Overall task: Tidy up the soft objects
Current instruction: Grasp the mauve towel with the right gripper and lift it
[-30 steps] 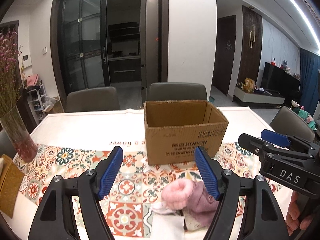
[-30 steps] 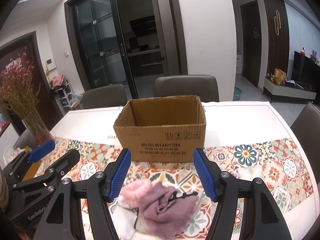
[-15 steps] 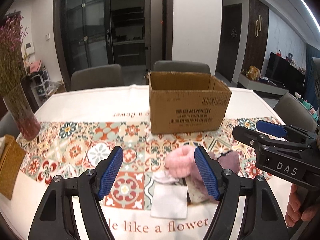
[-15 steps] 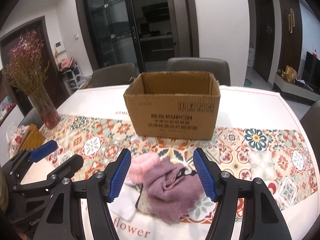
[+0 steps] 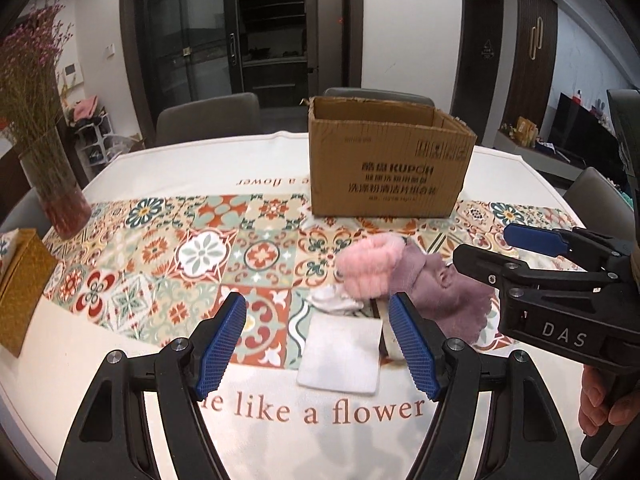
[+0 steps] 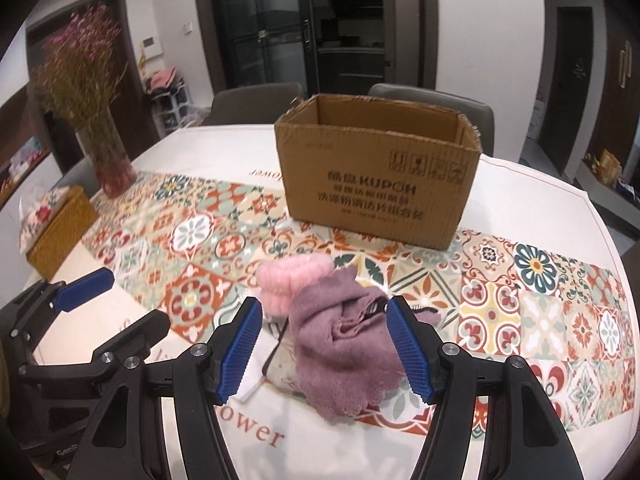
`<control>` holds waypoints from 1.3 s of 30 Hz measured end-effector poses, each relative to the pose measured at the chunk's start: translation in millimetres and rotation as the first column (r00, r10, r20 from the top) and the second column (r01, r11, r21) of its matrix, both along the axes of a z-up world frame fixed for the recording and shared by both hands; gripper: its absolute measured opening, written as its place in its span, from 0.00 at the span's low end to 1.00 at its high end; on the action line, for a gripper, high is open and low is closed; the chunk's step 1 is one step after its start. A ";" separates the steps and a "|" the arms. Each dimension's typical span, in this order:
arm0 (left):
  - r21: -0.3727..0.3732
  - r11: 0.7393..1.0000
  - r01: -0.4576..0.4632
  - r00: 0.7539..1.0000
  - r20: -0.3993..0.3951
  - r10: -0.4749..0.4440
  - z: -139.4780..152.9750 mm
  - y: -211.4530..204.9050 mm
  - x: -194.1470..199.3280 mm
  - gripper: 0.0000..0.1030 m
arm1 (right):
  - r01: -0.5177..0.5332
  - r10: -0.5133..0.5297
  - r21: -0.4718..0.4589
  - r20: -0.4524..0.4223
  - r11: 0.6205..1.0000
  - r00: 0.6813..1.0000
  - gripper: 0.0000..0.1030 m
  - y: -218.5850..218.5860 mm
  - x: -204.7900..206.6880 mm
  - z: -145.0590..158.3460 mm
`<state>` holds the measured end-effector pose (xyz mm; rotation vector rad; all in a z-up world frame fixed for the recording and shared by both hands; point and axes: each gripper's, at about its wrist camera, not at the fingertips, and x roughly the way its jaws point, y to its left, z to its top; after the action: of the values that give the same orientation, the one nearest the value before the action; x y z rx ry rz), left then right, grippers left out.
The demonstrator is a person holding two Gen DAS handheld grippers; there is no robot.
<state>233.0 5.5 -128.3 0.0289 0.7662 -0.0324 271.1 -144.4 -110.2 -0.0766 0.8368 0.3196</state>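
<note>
Crumpled mauve cloth (image 6: 344,344) overlaps fluffy pink roll (image 6: 294,282); left tool (image 5: 318,344) and right tool (image 6: 324,354) gape wide.

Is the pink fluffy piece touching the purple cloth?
Touching. In the right wrist view the pink fluffy piece presses against the purple cloth, the purple edge overlapping it with no tablecloth between them.

Matt corrugated cardboard box (image 6: 376,184); fluffy pink plush (image 6: 294,280); fuzzy mauve cloth (image 6: 344,344); smooth printed tablecloth (image 6: 532,308); ribbed blue pads (image 6: 408,354).
</note>
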 end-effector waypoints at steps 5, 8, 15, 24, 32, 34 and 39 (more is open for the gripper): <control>-0.002 1.000 -0.015 1.000 -0.017 0.015 -15.9 -4.1 -5.0 0.71 | -0.042 0.042 -0.042 -0.005 0.998 0.999 0.63 1.5 -1.3 -13.3; 0.009 1.000 -0.019 1.000 -0.022 0.019 -25.9 -7.8 -7.6 0.71 | -0.058 0.058 -0.059 -0.003 0.997 0.998 0.63 0.7 -2.3 -22.1; 0.019 1.000 -0.018 0.999 -0.038 0.019 -45.3 -15.0 -7.7 0.71 | -0.086 0.087 -0.098 0.003 0.991 0.996 0.63 -1.6 -1.7 -39.1; 0.033 0.999 -0.023 0.996 -0.082 0.025 -69.4 -19.1 -1.3 0.70 | -0.106 0.110 -0.143 0.022 0.984 0.994 0.63 -0.7 2.8 -56.4; 0.036 0.999 -0.017 0.992 -0.120 0.022 -89.5 -20.2 7.1 0.68 | -0.136 0.141 -0.175 0.016 0.975 0.990 0.63 4.5 8.4 -71.5; 0.036 0.999 -0.017 0.991 -0.129 0.022 -93.5 -20.2 9.6 0.68 | -0.141 0.146 -0.181 0.016 0.973 0.989 0.63 5.0 9.7 -74.2; 0.023 1.000 -0.019 0.990 -0.141 0.022 -101.7 -18.8 14.5 0.65 | -0.145 0.150 -0.184 0.014 0.972 0.989 0.63 5.7 14.4 -79.5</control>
<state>247.5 -13.3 -230.1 0.0401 0.9080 -0.0069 285.5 -138.7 -189.6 -0.3150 0.8327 0.3804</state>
